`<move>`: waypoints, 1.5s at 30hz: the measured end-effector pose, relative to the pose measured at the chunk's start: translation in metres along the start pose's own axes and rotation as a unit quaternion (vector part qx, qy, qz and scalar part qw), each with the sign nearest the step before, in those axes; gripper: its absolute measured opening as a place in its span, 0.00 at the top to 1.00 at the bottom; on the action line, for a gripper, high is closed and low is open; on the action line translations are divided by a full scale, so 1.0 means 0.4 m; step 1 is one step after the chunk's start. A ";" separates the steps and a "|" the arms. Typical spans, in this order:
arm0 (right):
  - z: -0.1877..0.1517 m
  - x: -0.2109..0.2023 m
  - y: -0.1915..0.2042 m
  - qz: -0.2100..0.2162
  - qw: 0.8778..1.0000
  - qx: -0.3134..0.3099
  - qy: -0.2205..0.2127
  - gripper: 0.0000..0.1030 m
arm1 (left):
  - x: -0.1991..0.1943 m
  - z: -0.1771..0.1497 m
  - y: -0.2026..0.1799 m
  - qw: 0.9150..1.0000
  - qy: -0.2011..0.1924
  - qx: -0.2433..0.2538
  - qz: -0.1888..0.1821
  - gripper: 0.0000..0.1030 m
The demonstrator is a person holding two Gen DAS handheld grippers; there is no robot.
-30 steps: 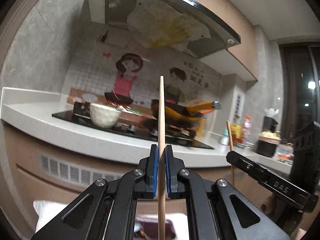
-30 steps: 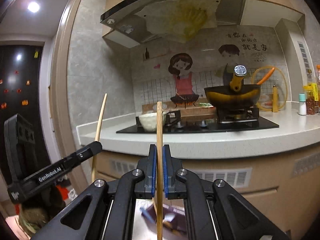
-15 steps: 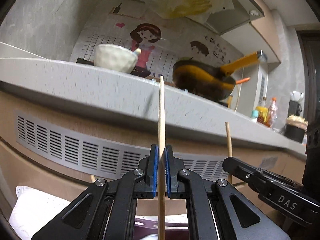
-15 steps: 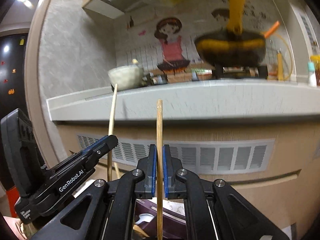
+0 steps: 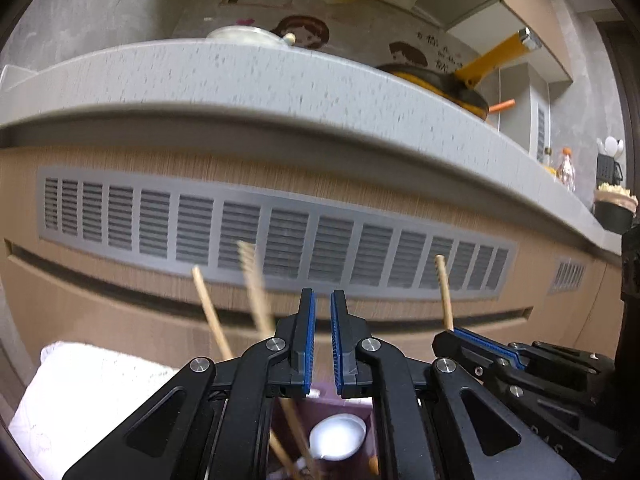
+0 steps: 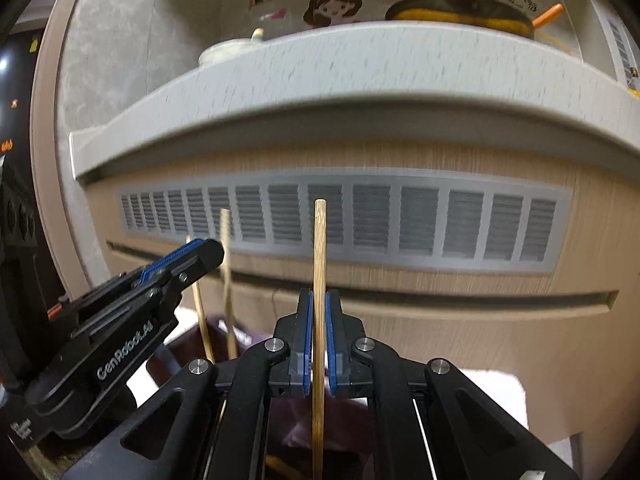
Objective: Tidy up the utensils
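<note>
Pale bamboo chopstick (image 6: pixel 319 280) stands upright, clamped between the blue pads of the right gripper (image 6: pixel 318 320), its top end rising well above the fingertips and its lower length running down between the black arms. The left gripper (image 5: pixel 323 320), just to the right gripper's left, has its jaws all but closed, with only a thin slit between the pads and nothing in it. Two more bamboo chopsticks lean just left of the left gripper's fingers: one sharp (image 5: pixel 210 312), one blurred (image 5: pixel 254 280); both reach down into a dark purple container (image 6: pixel 218 334) that sits beneath the two tools. A shiny metal spoon (image 5: pixel 338 438) lies bowl-up in that container, directly under the left gripper. A white cloth (image 5: pixel 92 392) spreads below and to the left of it. Ahead of both tools runs a wood-grain cabinet front with a long grey vent grille (image 5: pixel 280 236), and above that a grey speckled countertop (image 5: pixel 280 80) carrying a dark pan with a yellow handle (image 5: pixel 440 84).
</note>
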State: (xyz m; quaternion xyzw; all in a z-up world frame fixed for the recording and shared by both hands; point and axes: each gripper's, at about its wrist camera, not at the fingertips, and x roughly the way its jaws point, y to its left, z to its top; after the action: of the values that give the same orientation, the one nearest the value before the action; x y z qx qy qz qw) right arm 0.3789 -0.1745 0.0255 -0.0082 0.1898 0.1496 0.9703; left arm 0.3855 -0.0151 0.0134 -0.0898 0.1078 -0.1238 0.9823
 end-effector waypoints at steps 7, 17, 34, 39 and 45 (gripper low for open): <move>-0.046 -0.010 0.011 0.019 0.998 0.006 0.052 0.92 | -0.007 -0.035 0.022 0.998 0.066 -0.015 0.013 0.91; -0.097 -0.177 0.015 0.020 0.993 0.046 0.108 0.45 | -0.258 -0.048 0.061 0.990 0.114 -0.056 0.060 0.31; -0.255 -0.605 0.129 -0.117 0.989 0.062 0.065 0.02 | -0.735 -0.179 -0.092 0.986 0.093 0.074 0.119 0.00; -0.281 -0.646 0.155 -0.152 0.986 0.049 0.052 0.02 | -0.757 -0.182 -0.105 0.987 0.099 0.056 0.114 0.00; -0.309 -0.667 0.146 -0.158 0.984 0.055 0.064 0.02 | -0.771 -0.181 -0.117 0.986 0.108 0.057 0.112 0.00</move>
State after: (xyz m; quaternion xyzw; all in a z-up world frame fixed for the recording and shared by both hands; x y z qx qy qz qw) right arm 0.0810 -0.2041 0.0123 0.0062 0.2559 -0.0173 0.9665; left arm 0.0661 0.0104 0.0118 -0.0069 0.2155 -0.0284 0.9761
